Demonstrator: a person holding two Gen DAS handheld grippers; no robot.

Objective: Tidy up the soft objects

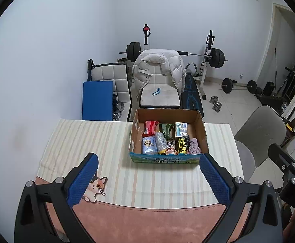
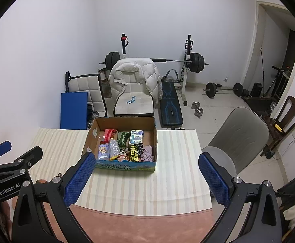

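An open cardboard box (image 1: 200, 125) (image 2: 155, 130) stands at the far middle of the table. It holds several soft packs: a red pack (image 1: 150, 128), a light blue tissue pack (image 1: 148, 144), a silvery pouch (image 1: 160, 141), a black wipes pack (image 1: 182, 144) and a pink cloth (image 1: 194, 145) (image 2: 147, 152). My left gripper (image 1: 148, 177) is open and empty, above the table in front of the box. My right gripper (image 2: 144, 177) is open and empty, also in front of the box.
A striped cream cloth (image 1: 86, 141) (image 2: 179, 162) covers the table over a pink mat (image 1: 147, 222). A cat figure (image 1: 95, 188) lies by the left finger. A grey chair (image 2: 238, 137) stands right of the table. A padded chair with a white jacket (image 1: 157, 66) and gym weights stand behind.
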